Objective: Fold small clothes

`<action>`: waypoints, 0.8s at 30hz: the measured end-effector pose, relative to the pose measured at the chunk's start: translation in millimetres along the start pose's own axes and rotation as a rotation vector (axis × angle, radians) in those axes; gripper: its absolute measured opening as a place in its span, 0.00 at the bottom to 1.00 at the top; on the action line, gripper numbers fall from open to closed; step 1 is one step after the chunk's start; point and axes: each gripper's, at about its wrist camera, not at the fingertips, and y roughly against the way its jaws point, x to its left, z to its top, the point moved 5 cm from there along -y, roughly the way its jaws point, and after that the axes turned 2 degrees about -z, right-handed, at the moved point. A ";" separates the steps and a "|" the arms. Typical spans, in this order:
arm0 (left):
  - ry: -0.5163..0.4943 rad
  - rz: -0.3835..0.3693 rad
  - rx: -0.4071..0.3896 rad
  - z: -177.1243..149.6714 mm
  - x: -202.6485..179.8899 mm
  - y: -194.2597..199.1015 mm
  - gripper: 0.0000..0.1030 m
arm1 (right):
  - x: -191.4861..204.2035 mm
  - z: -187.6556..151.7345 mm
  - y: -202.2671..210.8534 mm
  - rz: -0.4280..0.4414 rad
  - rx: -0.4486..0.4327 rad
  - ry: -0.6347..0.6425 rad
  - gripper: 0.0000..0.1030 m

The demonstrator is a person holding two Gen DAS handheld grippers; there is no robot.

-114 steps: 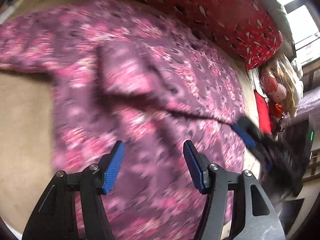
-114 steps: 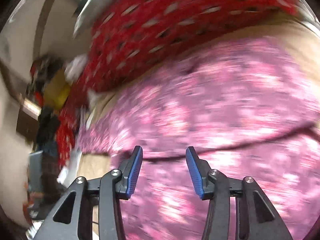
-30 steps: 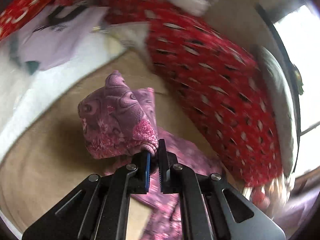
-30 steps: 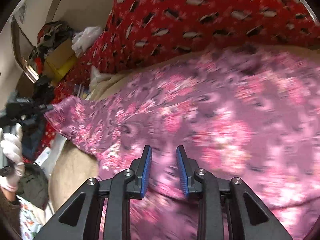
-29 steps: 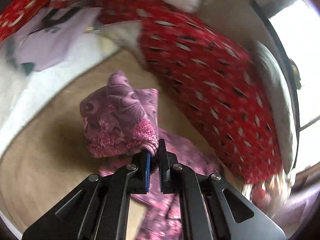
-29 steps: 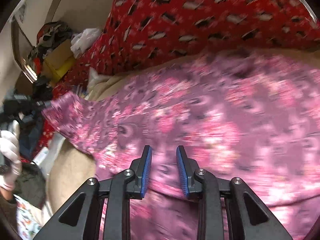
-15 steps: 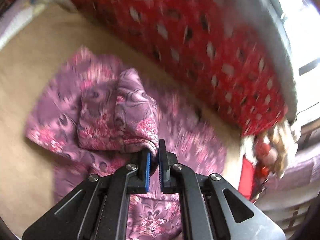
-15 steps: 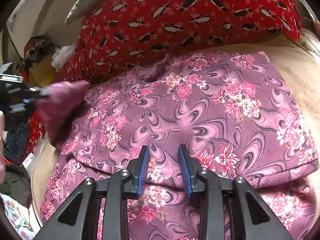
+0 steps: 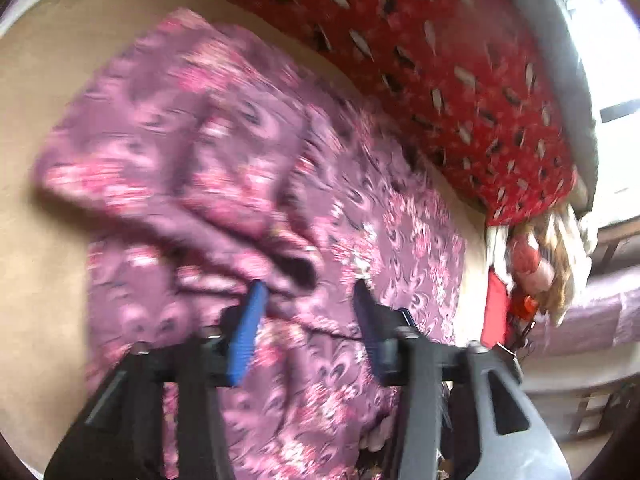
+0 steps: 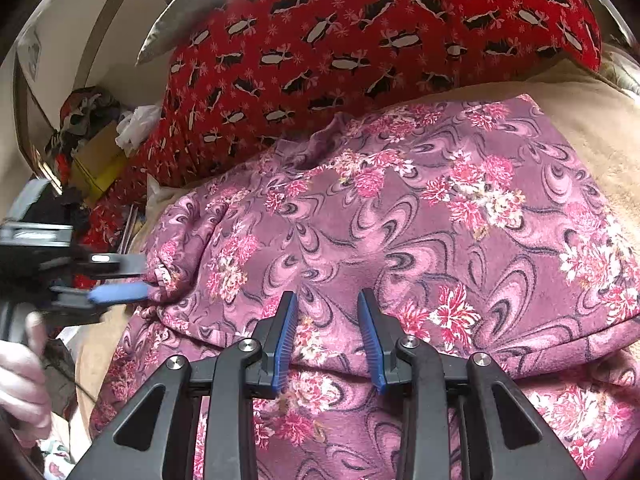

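A purple garment with pink flowers [image 9: 224, 168] lies spread on a tan blanket [image 9: 48, 80]. One sleeve is folded across its body, and the dark cuff opening [image 9: 300, 272] lies just ahead of my left gripper [image 9: 308, 292]. That gripper's jaws are opening and the blue pads stand clear of the cloth. In the right wrist view the left gripper [image 10: 146, 274] is at the far left with the cuff [image 10: 164, 276] loose between its fingers. My right gripper [image 10: 326, 296] hovers over the garment's [image 10: 400, 220] folded front edge, open a narrow gap, pinching nothing.
A red patterned cushion [image 10: 360, 40] runs along the far side of the garment [image 9: 440, 60]. A person's gloved hand [image 10: 20, 380] holds the left gripper's handle. A yellow box and clutter [image 10: 100, 160] sit beyond the bed's corner. Bags and toys [image 9: 540, 248] pile up under a bright window.
My left gripper carried the sleeve over onto the garment's body, came down, and opened off the cuff. My right gripper shifted over the front fold and its jaws widened slightly.
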 end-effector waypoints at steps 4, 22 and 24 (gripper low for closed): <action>0.115 0.022 -0.075 3.5 52.5 26.4 0.51 | 8.9 4.8 0.0 -0.067 0.045 0.033 0.33; 0.276 -0.098 -0.064 14.7 111.9 12.1 0.51 | 182.7 11.9 -89.3 -0.087 0.157 0.567 0.14; 0.252 -0.085 -0.071 14.1 107.1 11.8 0.51 | 170.6 26.6 -71.7 -0.030 0.111 0.440 0.09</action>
